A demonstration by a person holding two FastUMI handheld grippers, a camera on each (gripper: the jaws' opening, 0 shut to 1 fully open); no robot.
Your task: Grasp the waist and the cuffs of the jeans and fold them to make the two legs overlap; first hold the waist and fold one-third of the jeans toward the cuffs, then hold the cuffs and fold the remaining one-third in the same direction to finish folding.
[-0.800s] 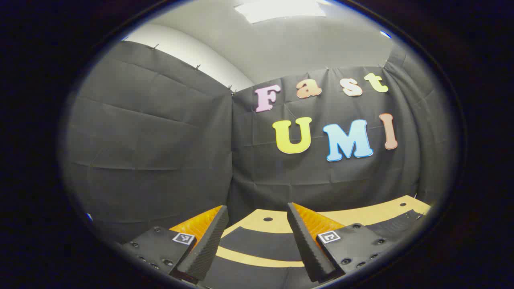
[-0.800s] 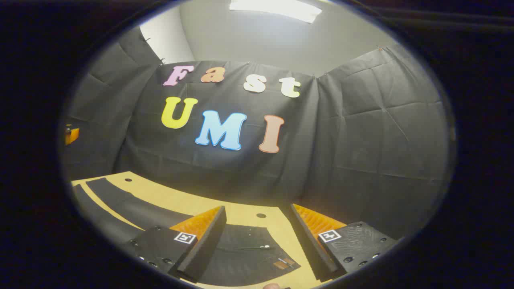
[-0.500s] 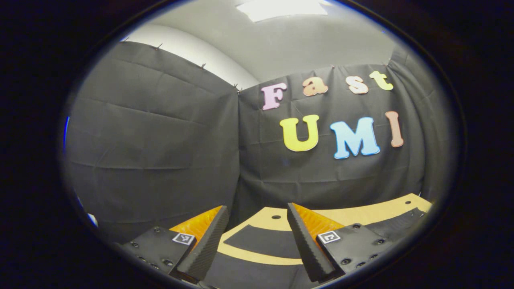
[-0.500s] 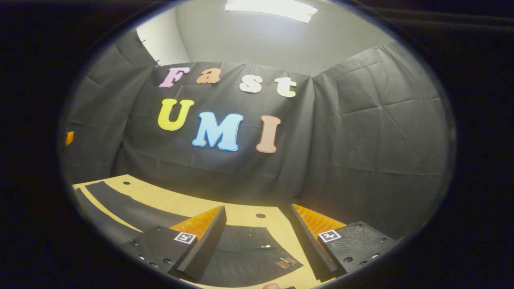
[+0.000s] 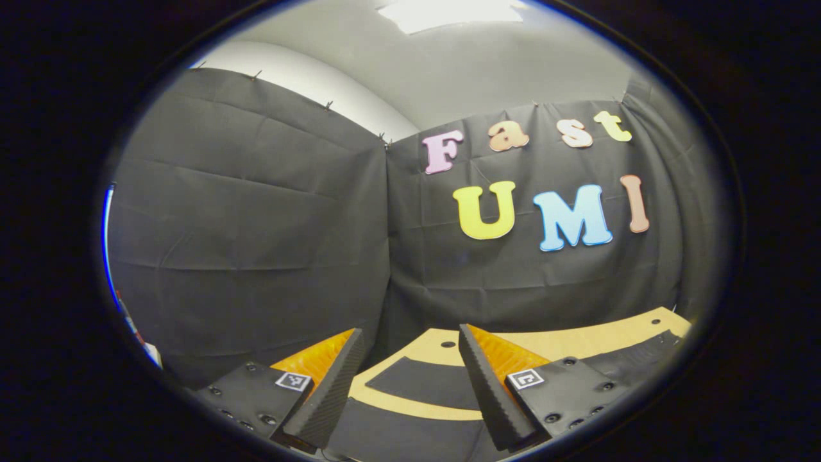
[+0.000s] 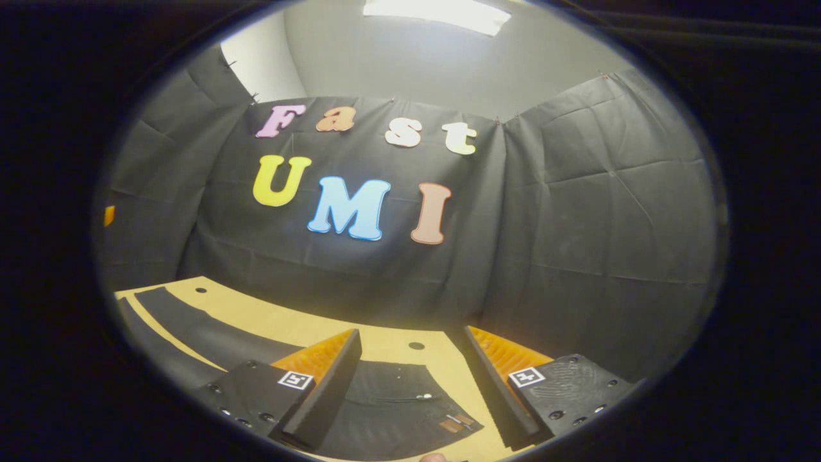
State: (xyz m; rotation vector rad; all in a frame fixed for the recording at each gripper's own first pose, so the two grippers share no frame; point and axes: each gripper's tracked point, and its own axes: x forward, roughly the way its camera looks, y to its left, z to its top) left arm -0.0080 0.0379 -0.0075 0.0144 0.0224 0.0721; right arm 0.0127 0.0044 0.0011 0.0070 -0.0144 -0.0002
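The table [image 6: 269,321], a tan board with small holes, fills the lower part of both views below the black booth wall [image 5: 256,244]. On it the dark jeans [image 6: 385,410] lie flat and unfolded. In the right gripper view the waist [image 6: 401,396], with its button and a small tag, sits between that gripper's fingers at about 6 o'clock, and the two legs [image 6: 192,327] run away toward 9 o'clock as separate bands with a strip of table between them. So the long axis runs from the waist near the right gripper out to the cuffs near the left one. In the left gripper view a leg end, probably a cuff [image 5: 417,382], lies between the fingers, with the other leg [image 5: 641,356] reaching toward 4 o'clock.

Compared with 0.8 s ago, the left gripper view has swung a little: the wall corner sits farther right and the leg end shows a clearer angled edge. The right gripper view has barely changed.

The left gripper [image 5: 410,394] has its jaws spread wide, holding nothing. The right gripper [image 6: 410,394] is likewise spread, above the waist.
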